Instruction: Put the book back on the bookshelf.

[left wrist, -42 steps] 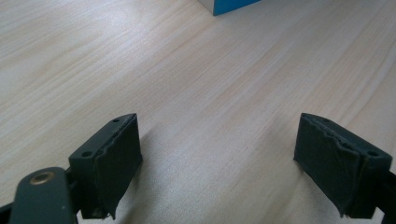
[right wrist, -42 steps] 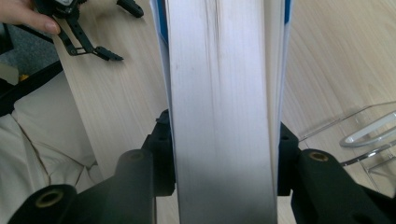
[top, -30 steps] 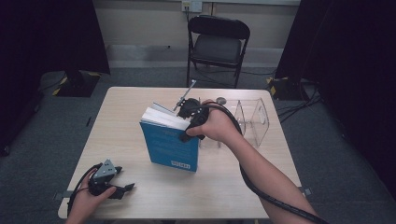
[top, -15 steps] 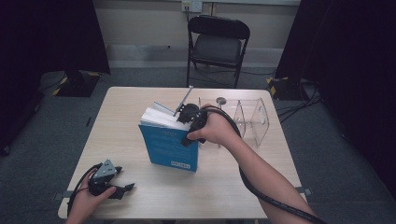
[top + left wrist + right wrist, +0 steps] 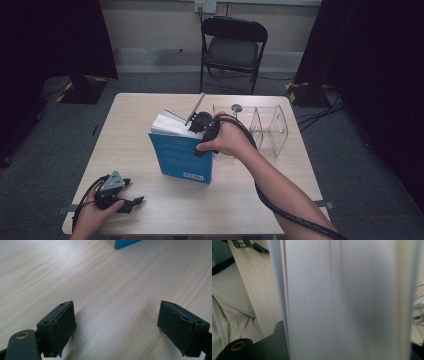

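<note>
Clear acrylic holder (image 5: 272,127) looks empty; right gripper (image 5: 199,125), jaws just closing, clamps the blue book (image 5: 182,160).

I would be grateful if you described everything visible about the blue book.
The book has a blue cover with white print low on its face and a thick white page block. It stands on the table near the middle, tilted. The right gripper sits at its top edge, jaws just closing around the pages.

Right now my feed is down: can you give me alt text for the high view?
The right tongs grip the top of an upright blue book at the middle of a light wooden table, beside a clear plastic holder. The left tongs rest open at the near left corner, and a black folding chair stands beyond.
</note>
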A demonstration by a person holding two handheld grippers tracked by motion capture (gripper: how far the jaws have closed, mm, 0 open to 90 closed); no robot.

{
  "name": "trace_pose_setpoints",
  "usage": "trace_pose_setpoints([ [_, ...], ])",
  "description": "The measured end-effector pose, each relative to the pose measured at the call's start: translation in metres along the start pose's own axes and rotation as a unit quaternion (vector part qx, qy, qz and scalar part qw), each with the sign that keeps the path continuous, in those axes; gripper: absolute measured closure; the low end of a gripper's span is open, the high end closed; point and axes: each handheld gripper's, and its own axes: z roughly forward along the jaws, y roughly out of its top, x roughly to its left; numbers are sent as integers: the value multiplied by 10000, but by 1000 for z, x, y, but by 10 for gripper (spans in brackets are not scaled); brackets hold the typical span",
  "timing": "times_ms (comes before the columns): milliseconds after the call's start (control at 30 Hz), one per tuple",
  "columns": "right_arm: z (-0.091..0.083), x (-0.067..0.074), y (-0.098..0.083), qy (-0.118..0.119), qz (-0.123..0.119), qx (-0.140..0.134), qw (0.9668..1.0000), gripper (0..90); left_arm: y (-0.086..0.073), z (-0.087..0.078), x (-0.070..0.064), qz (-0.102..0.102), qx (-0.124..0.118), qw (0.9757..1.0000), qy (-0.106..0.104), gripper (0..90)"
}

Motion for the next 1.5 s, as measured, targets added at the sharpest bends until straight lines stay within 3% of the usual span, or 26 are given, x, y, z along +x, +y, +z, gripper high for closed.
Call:
trace_pose_setpoints([
  [333,0,2,1,-96,-43,91,9999,601,0,0,0,11,2,10000,0,137],
  [567,-1,7,0,-144,305,68,9994,612,0,0,0,8,1,10000,1,138],
  [633,-2,7,1,-36,460,91,9989,614,0,0,0,8,1,10000,2,138],
  [767,-7,4,1,88,514,168,9985,616,0,0,0,8,0,10000,0,138],
  [1500,-42,1,-32,55,754,327,9966,618,0,0,0,8,9,10000,19,132],
])
